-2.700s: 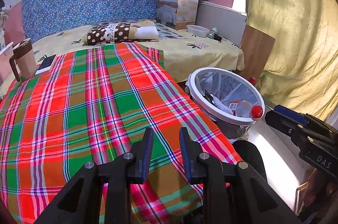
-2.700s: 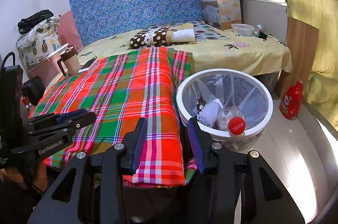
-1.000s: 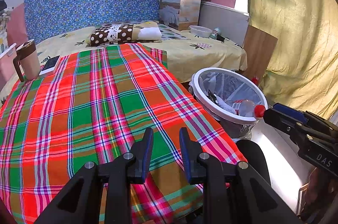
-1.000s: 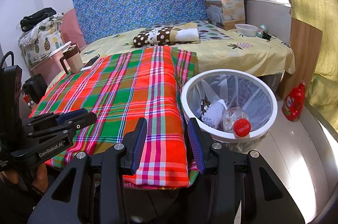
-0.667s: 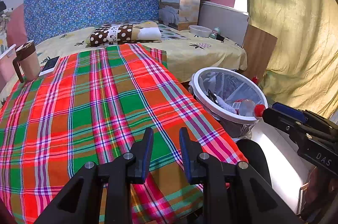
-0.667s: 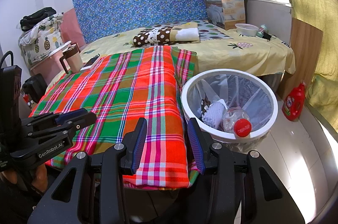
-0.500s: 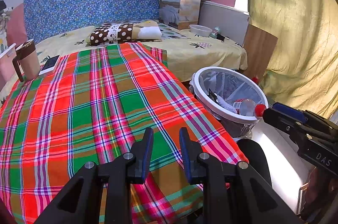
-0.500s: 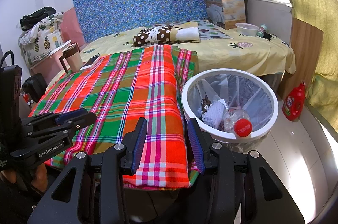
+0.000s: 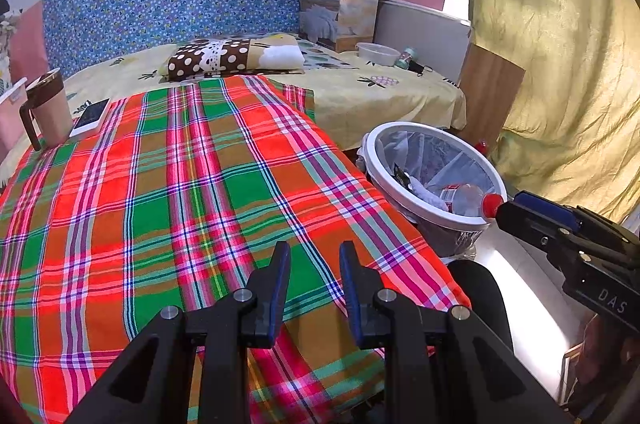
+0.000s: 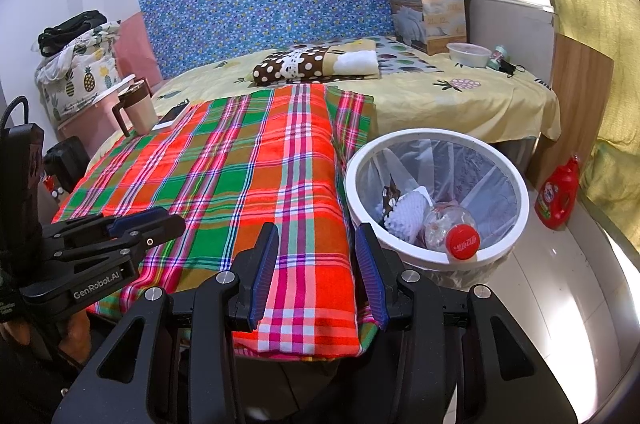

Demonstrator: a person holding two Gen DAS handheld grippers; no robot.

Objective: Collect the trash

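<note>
Clear plastic bottle (image 10: 448, 224), lower right in the bin (image 10: 360, 159), looks light and slippery; I'd pinch its red cap (image 10: 463, 241), both grippers empty, part-open.

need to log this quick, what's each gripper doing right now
left gripper: open, fingers narrowly apart, nothing held.
right gripper: open, wider, nothing held.

We hold our left tool (image 9: 312, 258) over the plaid blanket (image 9: 180, 191) on the bed, its jaws parted with nothing between them. Beside the bed stands the white trash bin (image 9: 400, 127), a red-capped bottle (image 9: 468, 197) inside. Our right tool (image 9: 504, 214) hovers by its rim.
</note>
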